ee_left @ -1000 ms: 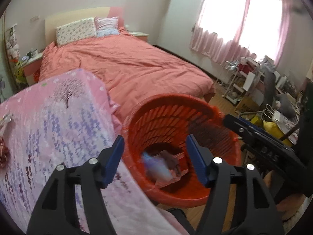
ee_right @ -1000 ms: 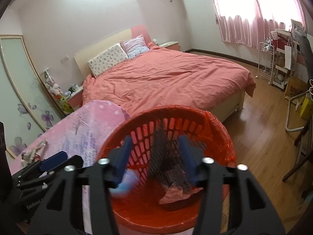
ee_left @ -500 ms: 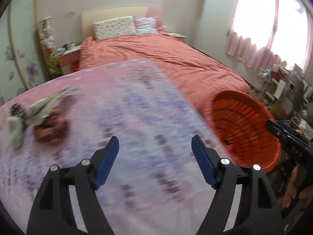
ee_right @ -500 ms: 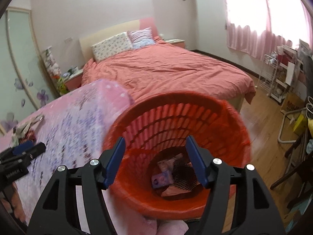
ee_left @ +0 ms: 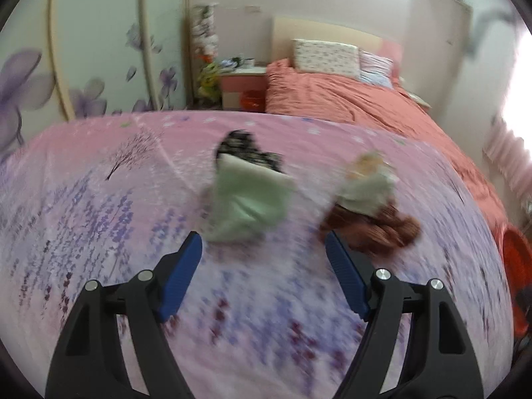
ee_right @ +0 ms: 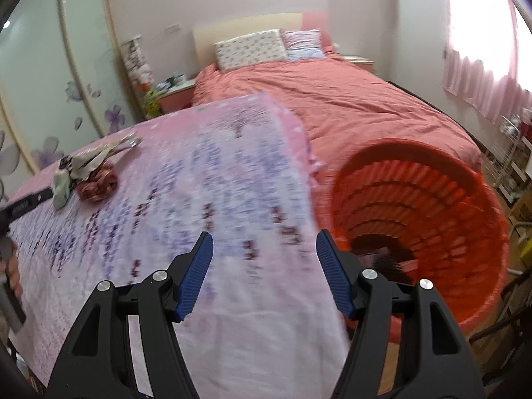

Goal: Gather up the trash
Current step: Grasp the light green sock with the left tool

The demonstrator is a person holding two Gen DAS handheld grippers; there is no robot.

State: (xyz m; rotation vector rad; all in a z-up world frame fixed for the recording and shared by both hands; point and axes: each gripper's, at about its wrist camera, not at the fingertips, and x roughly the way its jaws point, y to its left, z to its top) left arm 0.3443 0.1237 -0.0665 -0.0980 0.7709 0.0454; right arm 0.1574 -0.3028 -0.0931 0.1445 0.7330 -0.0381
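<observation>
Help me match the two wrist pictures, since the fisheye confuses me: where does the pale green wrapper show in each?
Left wrist: the pale green wrapper lies near the picture's middle, on the pink floral cover just beyond the tool's tips.
Right wrist: the same wrapper sits small at the far left edge, on that cover.
Shared landmark: the reddish-brown crumpled wrapper lies close to its right in both.

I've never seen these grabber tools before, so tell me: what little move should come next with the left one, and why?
Probably ease the left gripper forward and down onto the pale green wrapper, then close. Its jaws stand open and empty, the wrapper lies just ahead between the fingertips on the pink floral cloth, and the orange trash basket waits beside the table. The blur leaves the exact gap unclear.
</observation>
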